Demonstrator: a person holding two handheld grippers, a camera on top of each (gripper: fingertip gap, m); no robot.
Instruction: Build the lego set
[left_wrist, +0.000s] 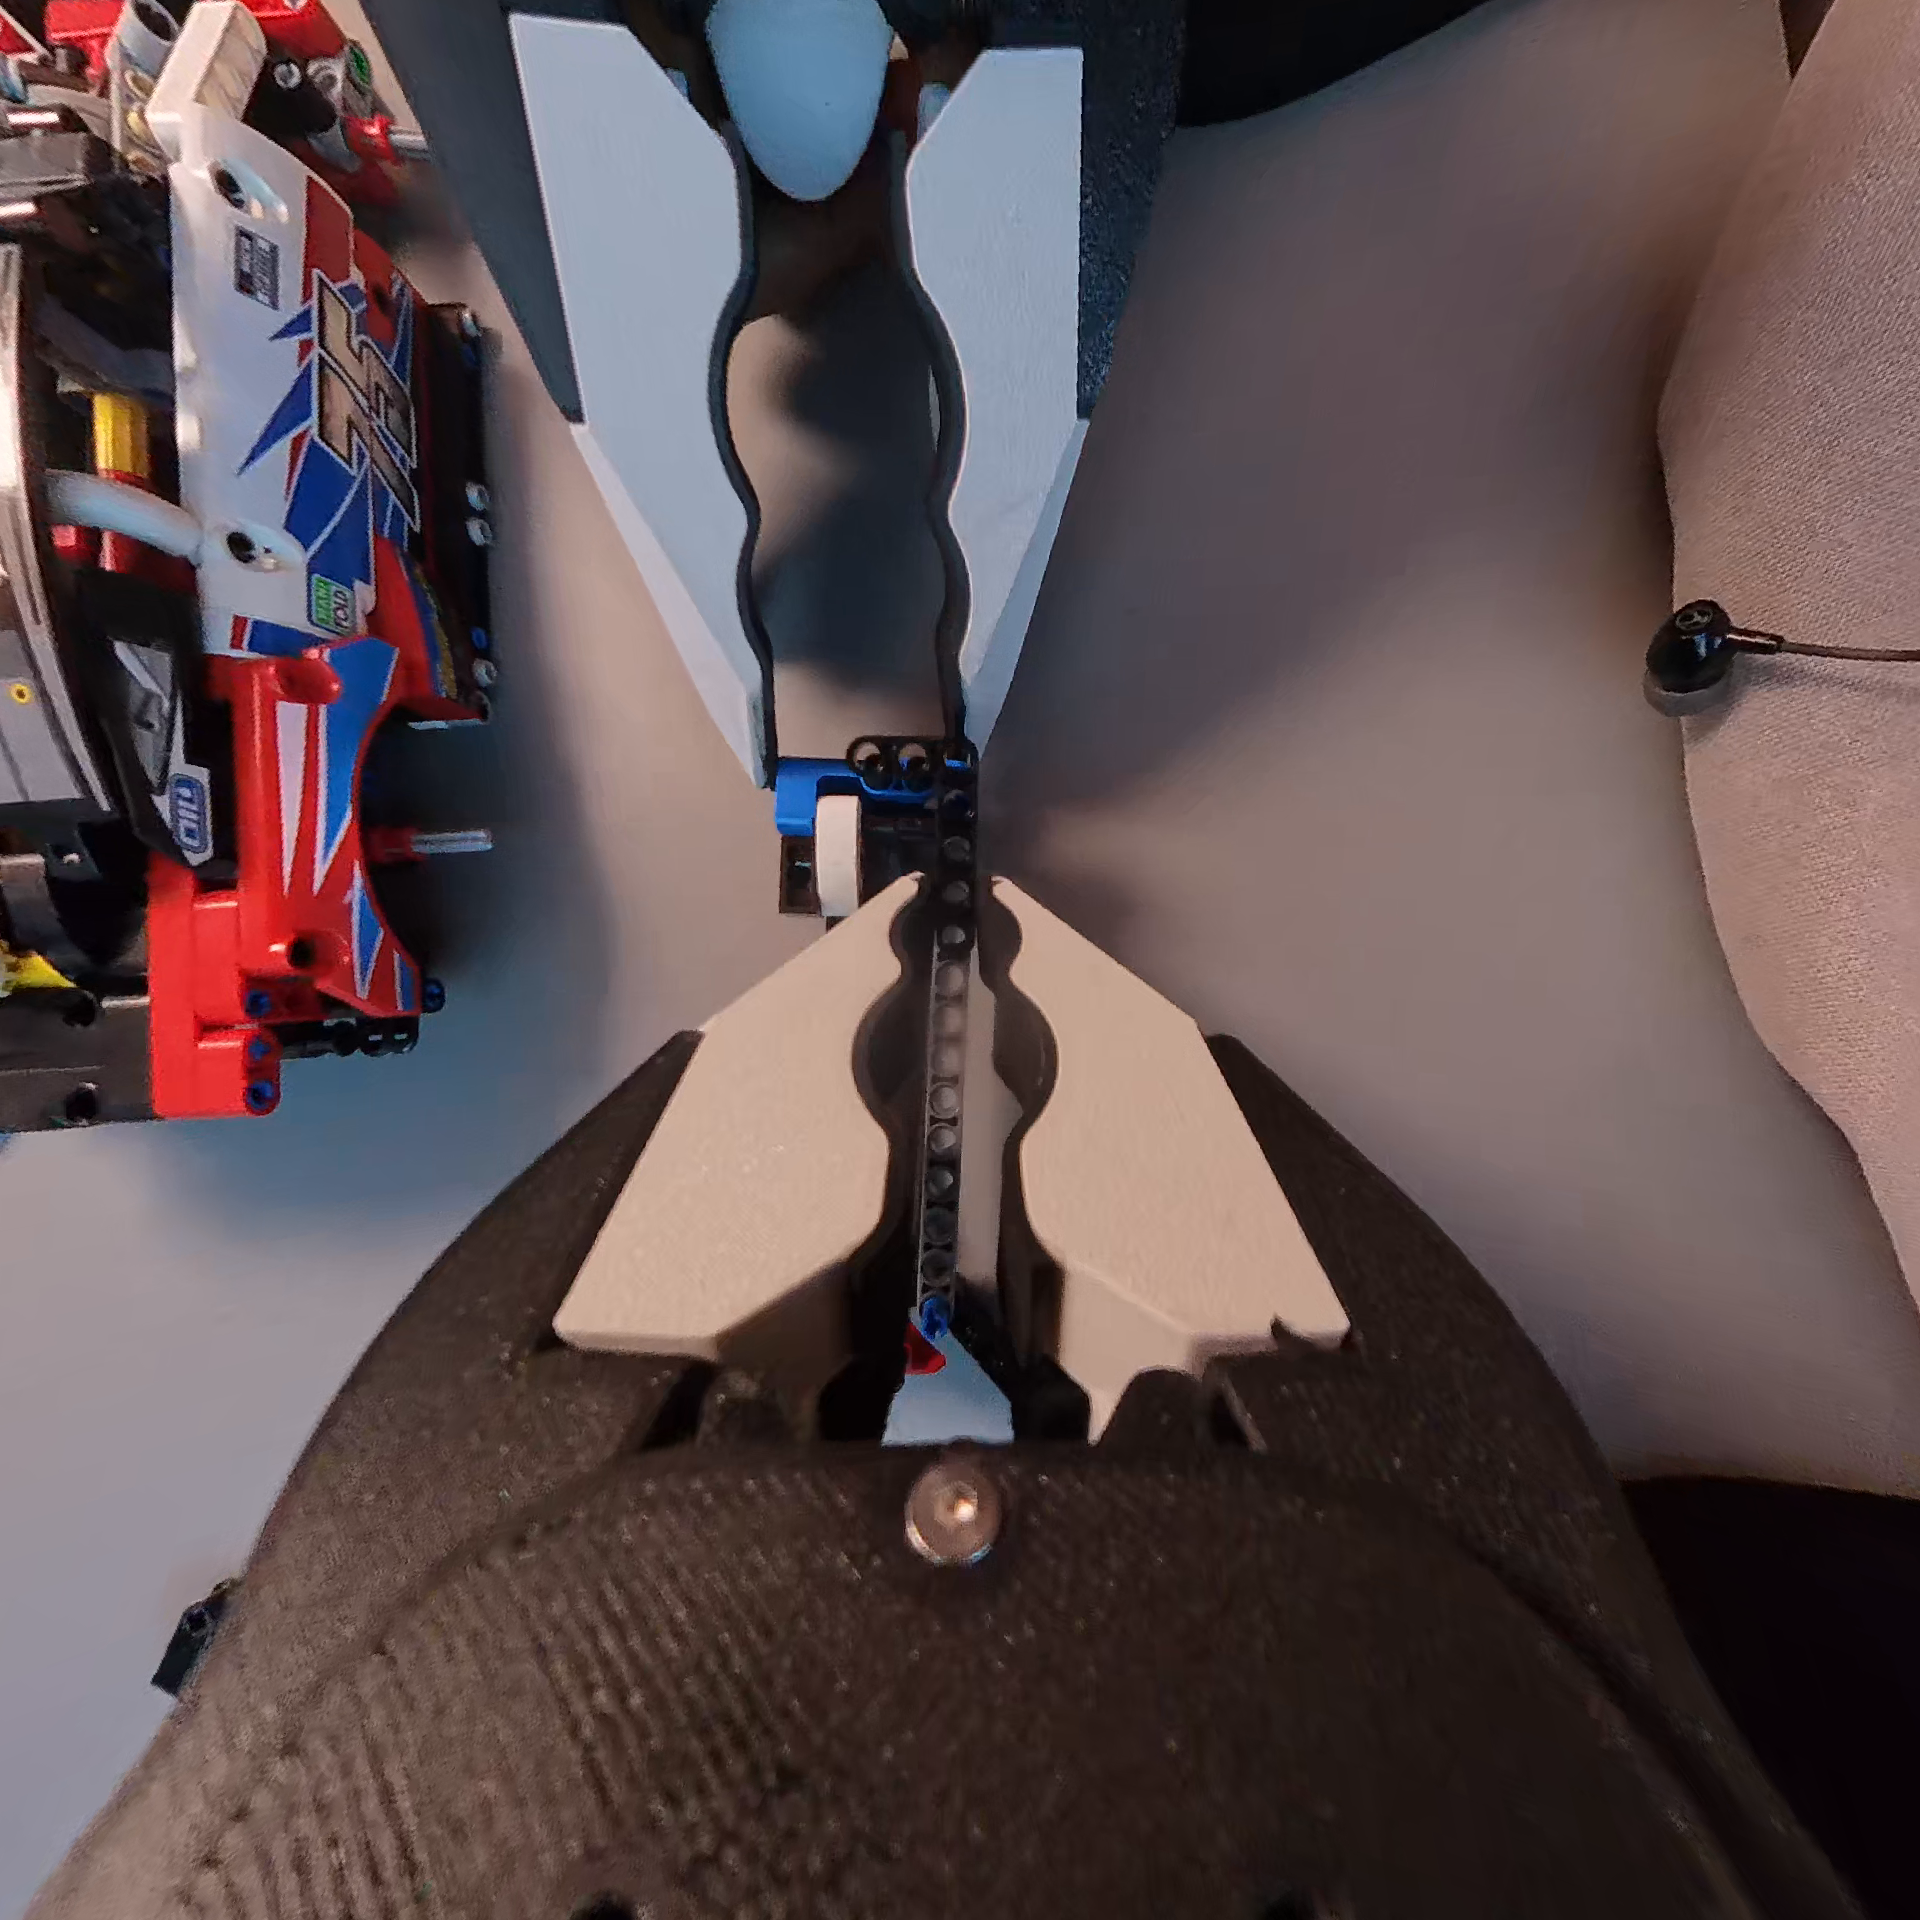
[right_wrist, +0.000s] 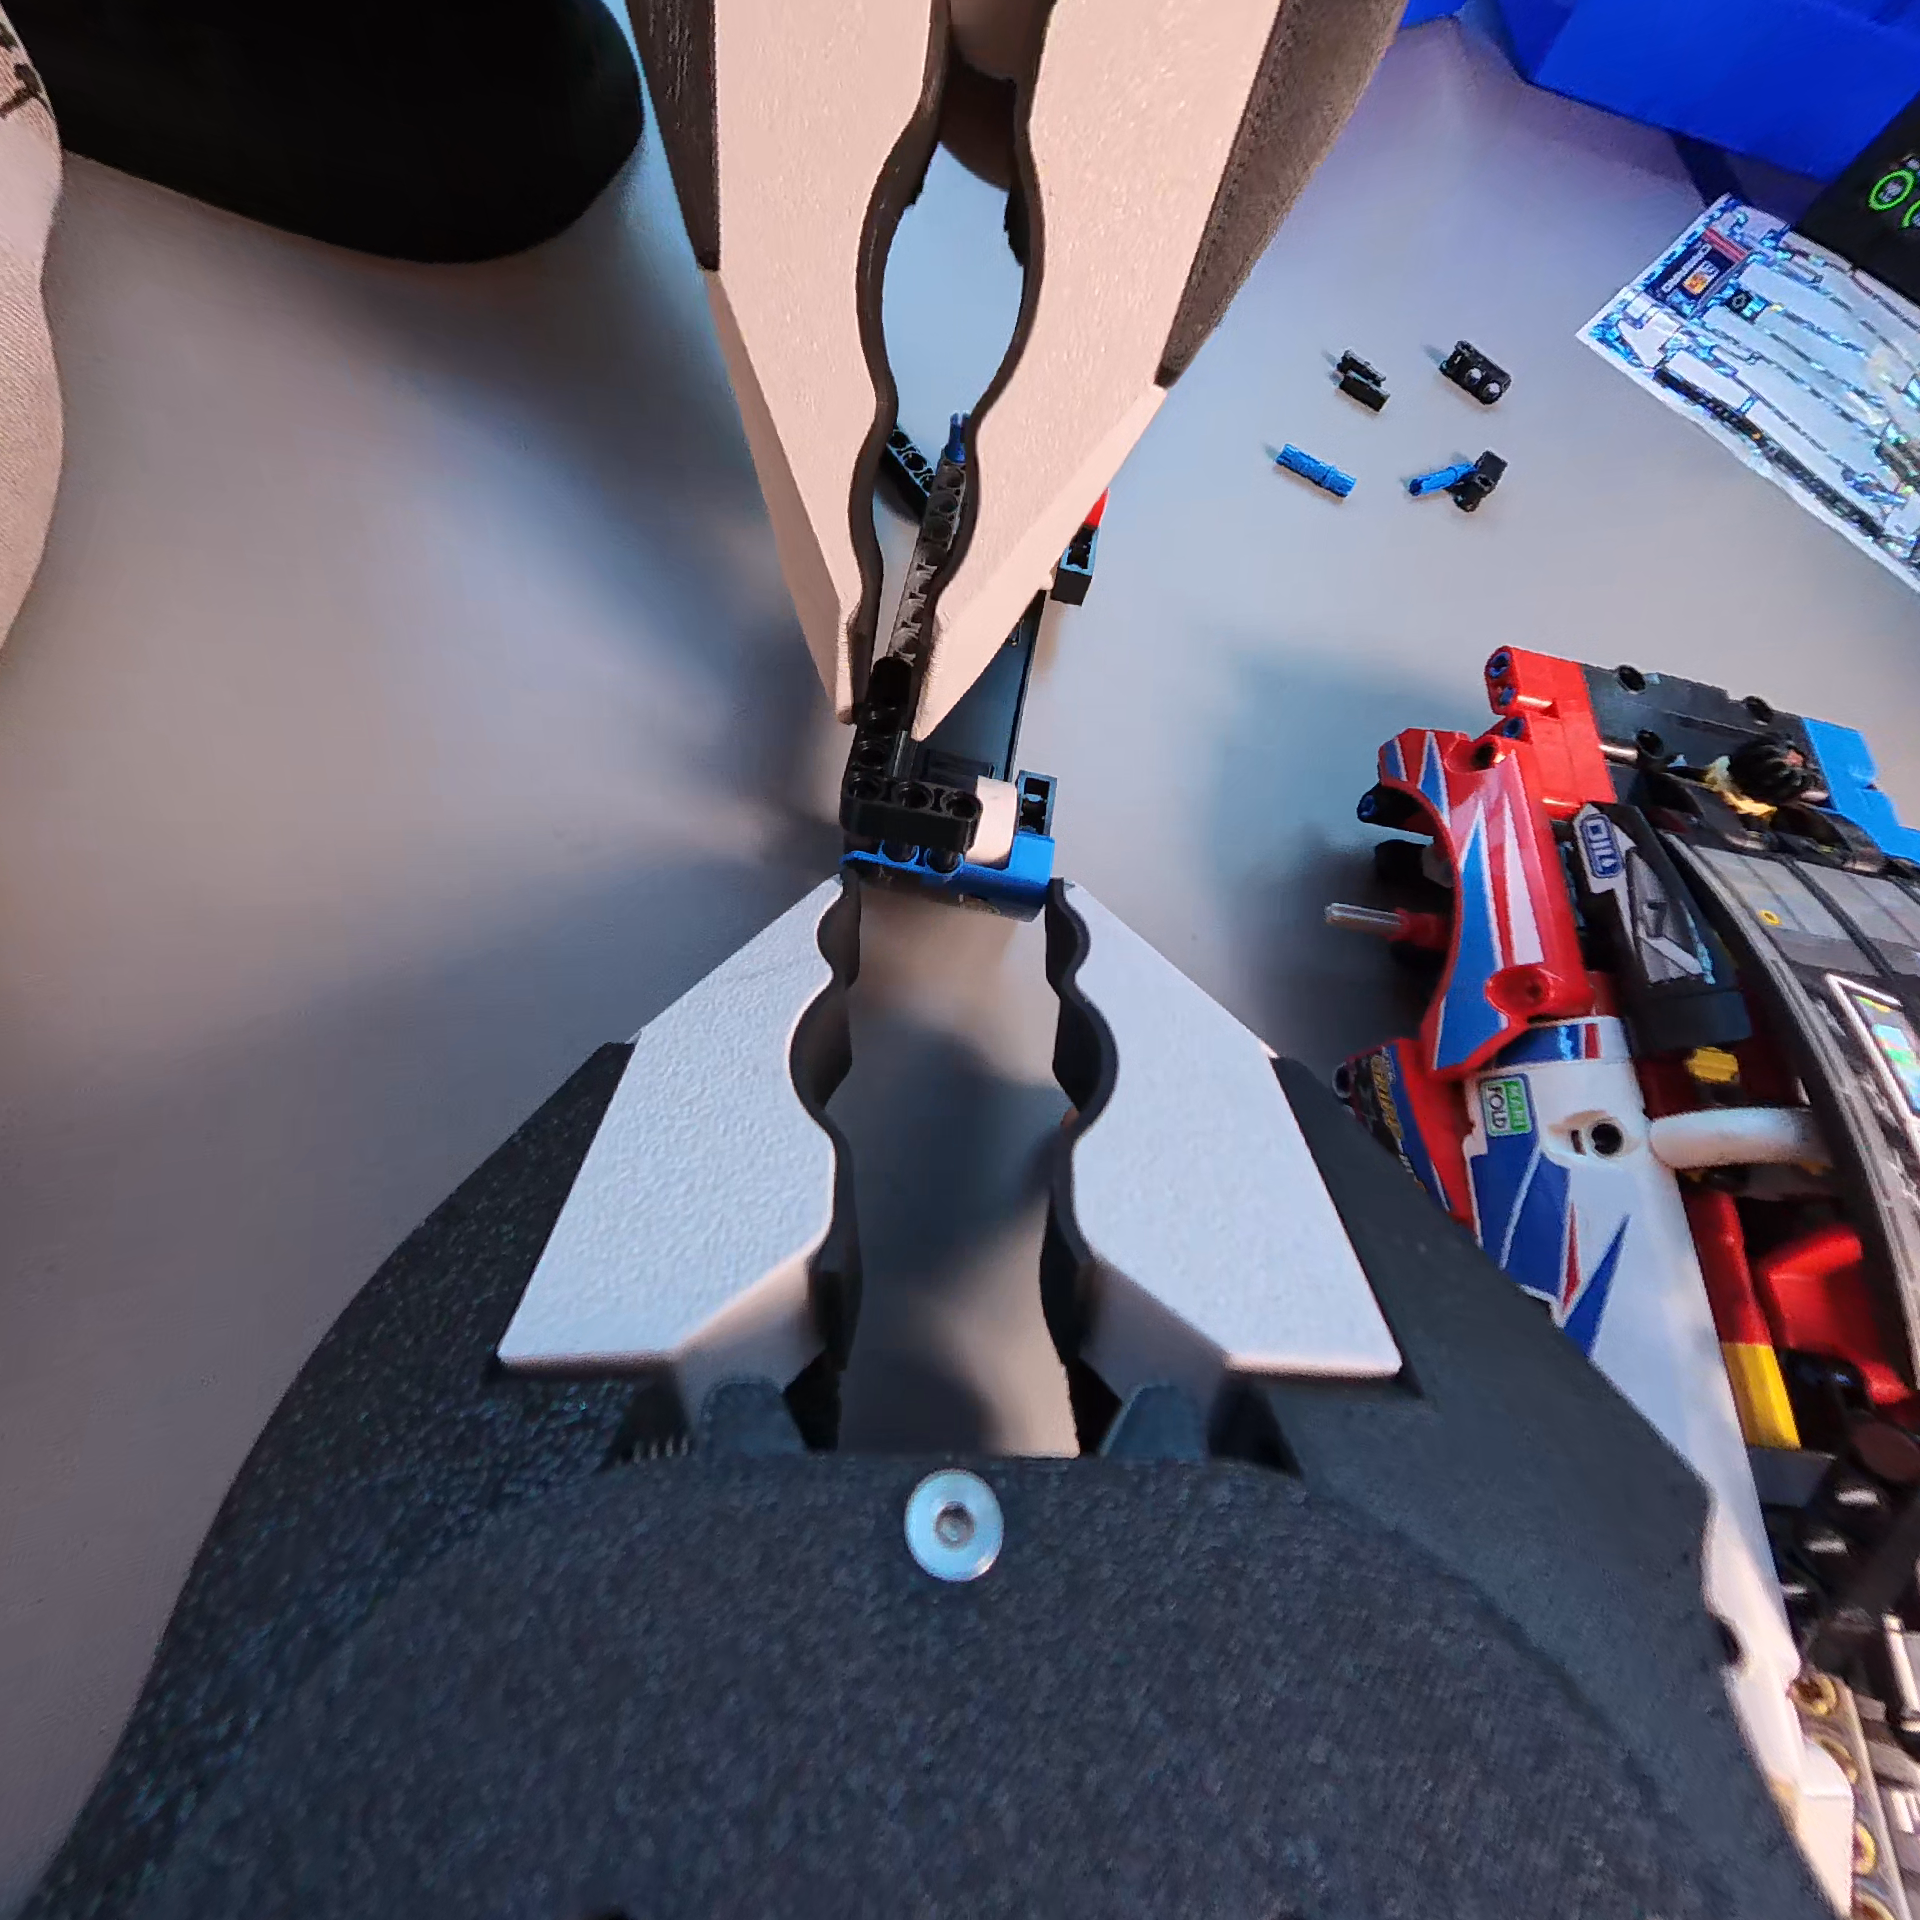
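The left gripper (left_wrist: 951, 883) clamps a long black holed beam (left_wrist: 943, 1091); facing it, the right gripper (right_wrist: 951, 883) stands with fingers apart at the blue brick (right_wrist: 987, 878).

Two wrist cameras, face to face over one grey table

Each camera looks forward along its own fingers and steeply down, very close; the left gripper (left_wrist: 948, 883) and right gripper (right_wrist: 951, 883) point at each other, so both views share the small black-and-blue assembly (left_wrist: 883, 800) between them, the other gripper beyond it, and the racing-car model (right_wrist: 1621, 1039) alongside.
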